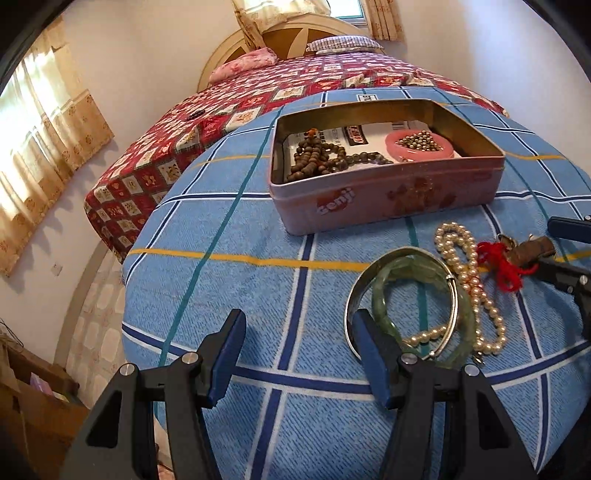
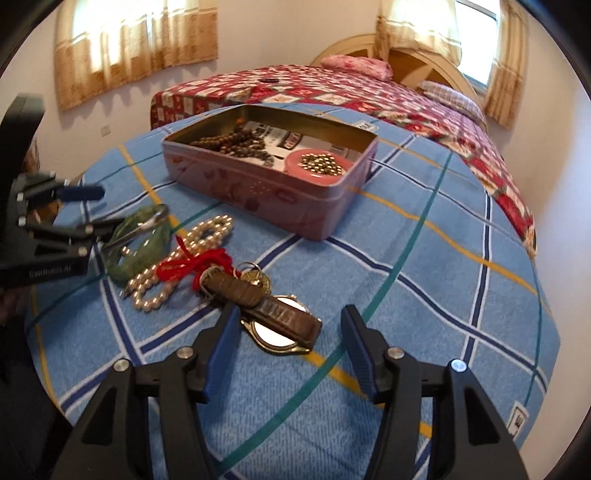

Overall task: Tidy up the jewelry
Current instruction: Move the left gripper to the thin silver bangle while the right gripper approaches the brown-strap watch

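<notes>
We are reading the task as partly done. Inside the pink tin (image 1: 388, 199), brown wooden beads (image 1: 325, 158) and a pink dish of metal balls (image 1: 419, 146) are already lying. Outside it, on the blue checked cloth (image 1: 240, 295) just in front of the tin, a green jade bangle (image 1: 391, 291), a silver bangle (image 1: 452, 295), a pearl necklace (image 2: 177, 258), a red cord (image 2: 192, 264) and a brown-strapped watch (image 2: 280, 325) are still waiting. We are keeping the left claw (image 1: 299, 354) apart, one finger at the bangles, and the right claw (image 2: 291, 350) apart over the watch; neither is gripping.

Home bedroom — bed (image 1: 332, 77), pillows (image 1: 243, 64), curtained windows (image 2: 136, 40), headboard (image 1: 288, 35).
</notes>
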{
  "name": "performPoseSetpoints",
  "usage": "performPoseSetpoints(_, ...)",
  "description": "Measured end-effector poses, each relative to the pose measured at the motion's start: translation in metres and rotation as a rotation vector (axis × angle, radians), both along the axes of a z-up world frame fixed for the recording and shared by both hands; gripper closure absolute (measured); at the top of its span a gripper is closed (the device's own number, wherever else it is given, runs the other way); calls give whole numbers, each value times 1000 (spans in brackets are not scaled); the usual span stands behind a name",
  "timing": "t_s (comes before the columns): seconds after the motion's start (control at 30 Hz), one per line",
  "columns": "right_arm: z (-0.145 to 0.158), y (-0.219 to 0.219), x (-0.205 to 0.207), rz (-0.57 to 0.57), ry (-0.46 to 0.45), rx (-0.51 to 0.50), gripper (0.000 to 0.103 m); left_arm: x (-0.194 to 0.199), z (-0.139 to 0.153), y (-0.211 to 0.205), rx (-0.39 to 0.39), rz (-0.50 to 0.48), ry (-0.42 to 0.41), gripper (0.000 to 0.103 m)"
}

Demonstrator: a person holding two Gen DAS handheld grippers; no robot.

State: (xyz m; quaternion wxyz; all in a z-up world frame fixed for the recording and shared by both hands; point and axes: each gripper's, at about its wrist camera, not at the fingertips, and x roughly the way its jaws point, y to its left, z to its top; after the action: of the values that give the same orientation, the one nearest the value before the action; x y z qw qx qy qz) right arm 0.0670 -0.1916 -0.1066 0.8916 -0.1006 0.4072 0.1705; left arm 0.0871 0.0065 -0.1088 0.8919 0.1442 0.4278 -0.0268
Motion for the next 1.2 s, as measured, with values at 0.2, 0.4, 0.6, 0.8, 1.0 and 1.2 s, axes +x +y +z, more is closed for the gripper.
performPoseSetpoints(0.2,0,-5,1,-21,9,9,55,7,0,9,14,27,-20,42)
performPoseSetpoints(0.4,1,-18,6,-121,19,23,55,12,2,18,19,43,-31,42)
performPoseSetpoints(0.6,5,-17,3,-103,9,48,55,10,3,17,-19,15,-28,57)
performPoseSetpoints(0.8,8,-18,4,-102,-1,57,55,11,2,15,-55,-12,1,68)
performPoseSetpoints(1.0,6,-15,2,-90,-4,52,55,13,-3,14,-82,-32,26,85)
performPoseSetpoints(1.2,4,-11,0,-76,-4,43,55,11,-3,10,-86,-62,33,99)
